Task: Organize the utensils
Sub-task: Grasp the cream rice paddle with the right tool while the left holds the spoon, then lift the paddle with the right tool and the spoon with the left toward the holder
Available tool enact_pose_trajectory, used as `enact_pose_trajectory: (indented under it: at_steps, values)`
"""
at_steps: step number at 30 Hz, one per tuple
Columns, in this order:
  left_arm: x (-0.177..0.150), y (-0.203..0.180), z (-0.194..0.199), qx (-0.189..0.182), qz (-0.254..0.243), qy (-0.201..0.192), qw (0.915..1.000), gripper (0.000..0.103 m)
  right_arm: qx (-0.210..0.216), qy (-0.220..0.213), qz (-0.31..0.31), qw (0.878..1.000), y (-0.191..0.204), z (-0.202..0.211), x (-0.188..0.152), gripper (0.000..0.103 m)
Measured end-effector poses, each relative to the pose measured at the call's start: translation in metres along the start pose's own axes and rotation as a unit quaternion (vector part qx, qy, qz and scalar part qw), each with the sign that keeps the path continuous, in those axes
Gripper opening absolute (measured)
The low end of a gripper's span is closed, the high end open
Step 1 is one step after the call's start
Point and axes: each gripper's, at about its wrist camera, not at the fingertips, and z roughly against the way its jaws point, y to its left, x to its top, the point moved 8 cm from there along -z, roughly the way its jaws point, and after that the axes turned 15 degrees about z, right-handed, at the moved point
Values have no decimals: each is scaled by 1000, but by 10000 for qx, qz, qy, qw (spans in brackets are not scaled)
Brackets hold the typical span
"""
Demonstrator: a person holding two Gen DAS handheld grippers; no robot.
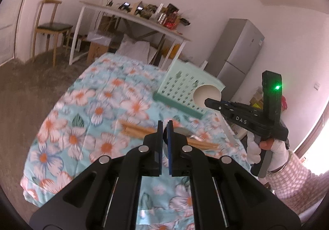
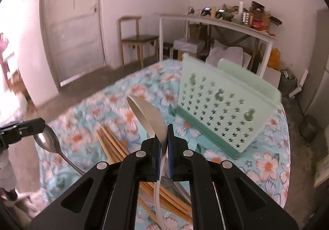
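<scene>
While clamped in right claw (image 2: pixel 164 137), white spoon (image 2: pixel 148 114) aloft

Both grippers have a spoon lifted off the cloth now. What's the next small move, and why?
Probably carry the right gripper, shut on the white spoon, forward over the open top of the green basket before releasing. The basket stands just beyond it. The left gripper holds the metal spoon farther away; chopsticks remain on the cloth.
</scene>
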Motion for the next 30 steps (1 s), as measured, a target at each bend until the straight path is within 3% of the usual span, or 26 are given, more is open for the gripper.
enact_pose_trajectory:
  at_steps: [8, 16, 22, 30]
  values:
    - [51, -28, 28, -222, -264, -530, 9980, 3, -87, -774, -605, 9951, -37, 40, 23, 6]
    - [133, -77, 18, -477, -701, -1139, 9899, 3, -104, -1758, -1303, 9757, -99, 66, 54, 6]
    - [188, -120, -28, -430, -1117, -1447, 9822, 3, -51, -2275, -1537, 9616, -148, 66, 81, 6]
    - [205, -148, -133, -6, -1761, -1028, 9790, 3, 242, -2467, -1724, 9533, -183, 34, 100, 6]
